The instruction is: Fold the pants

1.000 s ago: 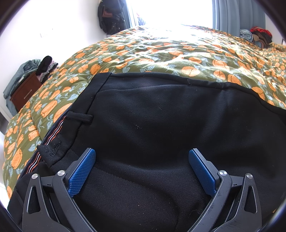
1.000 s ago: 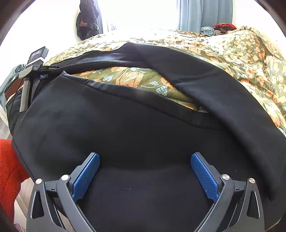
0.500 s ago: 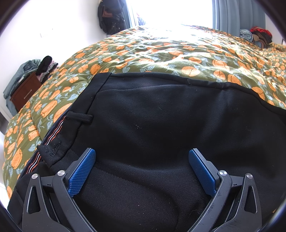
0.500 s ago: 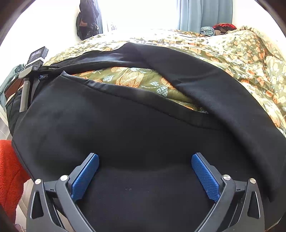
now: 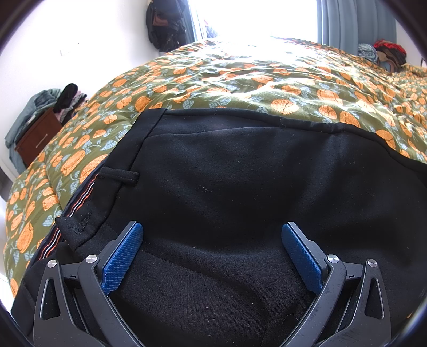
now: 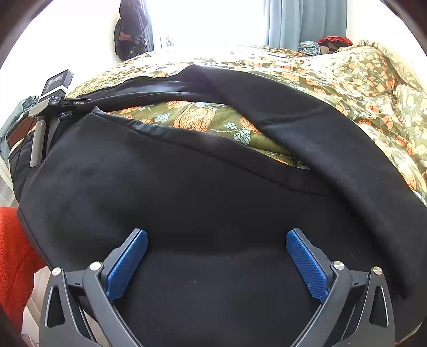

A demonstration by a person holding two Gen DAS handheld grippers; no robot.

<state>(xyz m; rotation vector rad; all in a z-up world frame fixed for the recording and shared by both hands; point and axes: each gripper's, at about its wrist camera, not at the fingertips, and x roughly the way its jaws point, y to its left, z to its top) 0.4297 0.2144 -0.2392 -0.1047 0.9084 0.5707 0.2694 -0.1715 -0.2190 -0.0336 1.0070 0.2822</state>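
Both sets of tongs are spread wide and grip nothing. The left tongs [image 5: 212, 249] hover low over the waist end of the black pants [image 5: 240, 186], with a belt loop [image 5: 118, 176] and the striped inner waistband just to their left. The right tongs [image 6: 216, 257] hang over a broad leg panel of the same pants [image 6: 186, 192]. The garment runs lengthwise from left tongs to right, so each hand is nearest one end; the other leg [image 6: 333, 138] splays away from the right tongs, leaving a wedge of bedspread [image 6: 202, 120] bare between the legs. That gap likely needs closing first. Everything lies on a bed covered in an olive spread with orange pumpkins [image 5: 267, 88]; a bright window, curtains [image 6: 307, 24] and piled clothes sit beyond.
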